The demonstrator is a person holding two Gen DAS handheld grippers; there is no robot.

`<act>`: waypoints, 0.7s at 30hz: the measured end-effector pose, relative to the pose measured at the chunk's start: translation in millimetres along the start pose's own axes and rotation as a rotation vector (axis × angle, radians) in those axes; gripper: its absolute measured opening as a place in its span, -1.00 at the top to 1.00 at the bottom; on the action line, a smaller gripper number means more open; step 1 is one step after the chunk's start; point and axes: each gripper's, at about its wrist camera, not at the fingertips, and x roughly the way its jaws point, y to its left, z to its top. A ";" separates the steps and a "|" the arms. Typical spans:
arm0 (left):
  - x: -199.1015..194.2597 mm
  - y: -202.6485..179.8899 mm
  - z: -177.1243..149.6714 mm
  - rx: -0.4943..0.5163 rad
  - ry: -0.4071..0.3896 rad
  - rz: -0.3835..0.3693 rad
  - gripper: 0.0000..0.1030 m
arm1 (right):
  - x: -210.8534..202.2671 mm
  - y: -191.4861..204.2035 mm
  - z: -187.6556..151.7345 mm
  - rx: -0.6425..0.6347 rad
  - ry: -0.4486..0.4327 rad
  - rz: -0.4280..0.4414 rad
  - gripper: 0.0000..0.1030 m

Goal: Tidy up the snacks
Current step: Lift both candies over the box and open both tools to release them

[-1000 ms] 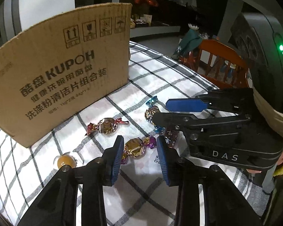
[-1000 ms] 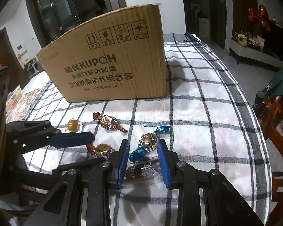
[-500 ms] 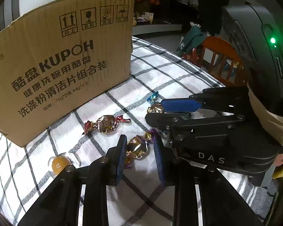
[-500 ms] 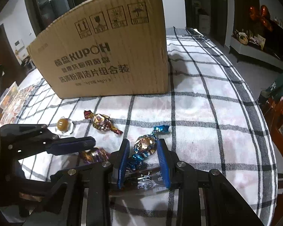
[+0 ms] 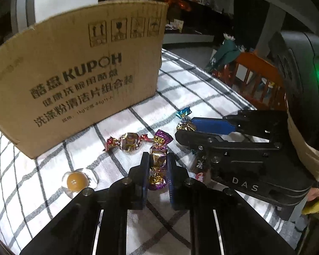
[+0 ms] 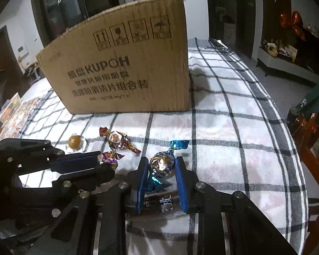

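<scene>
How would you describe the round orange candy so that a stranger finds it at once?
Start at the big cardboard box on the checked tablecloth. In front of its near corner lies a row of wrapped candies; the orange candy is the one farthest from both grippers. It alone is a plain amber ball in clear wrapping, not shiny foil.

My right gripper [image 6: 162, 177] covers most of a flat packet [image 6: 164, 204]; its print is too broken to read. From the left camera this packet [image 5: 198, 171] shows only a corner. The small line of print low on the cardboard box [image 6: 121, 68] is blurred. The items on the far shelf [image 6: 274, 48] are too small to name.
</scene>
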 end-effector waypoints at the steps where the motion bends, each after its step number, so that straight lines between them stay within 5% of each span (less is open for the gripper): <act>1: -2.9 0.2 0.7 -0.006 -0.007 0.006 0.68 | -3.6 0.5 1.0 0.002 -0.007 0.002 0.48; 21: -77.9 1.1 9.3 -0.097 -0.139 0.096 0.68 | -66.6 18.0 18.6 -0.003 -0.151 0.050 0.48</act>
